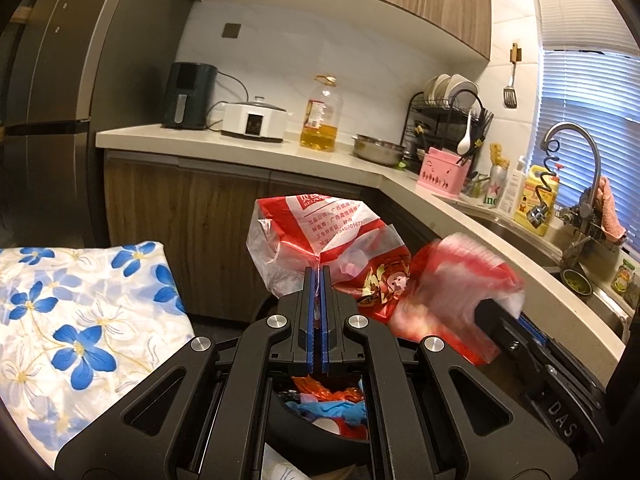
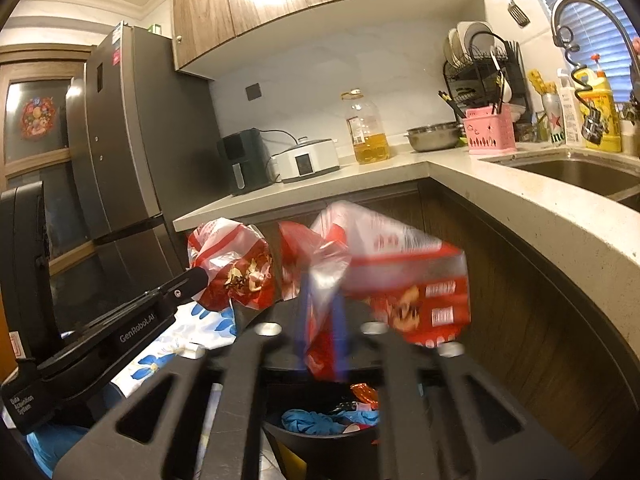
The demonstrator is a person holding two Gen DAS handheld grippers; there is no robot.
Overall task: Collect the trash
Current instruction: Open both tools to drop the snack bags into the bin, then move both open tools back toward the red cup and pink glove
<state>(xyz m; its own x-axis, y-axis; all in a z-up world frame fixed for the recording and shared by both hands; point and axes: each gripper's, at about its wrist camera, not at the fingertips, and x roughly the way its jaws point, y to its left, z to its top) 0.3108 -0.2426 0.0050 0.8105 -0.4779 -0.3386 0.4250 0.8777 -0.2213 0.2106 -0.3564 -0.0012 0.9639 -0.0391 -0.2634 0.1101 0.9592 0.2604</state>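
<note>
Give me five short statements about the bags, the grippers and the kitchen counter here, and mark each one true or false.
1. The left gripper is shut on a red and clear plastic bag. True.
2. The right gripper is open and holds nothing. False: it grips a second red bag, though the view is blurred.
3. A black bin holding trash sits below both grippers. True.
4. The oil bottle on the counter is full to the cap. False: oil fills only its lower part.
5. The pink basket stands inside the sink. False: it stands on the counter beside it.
</note>
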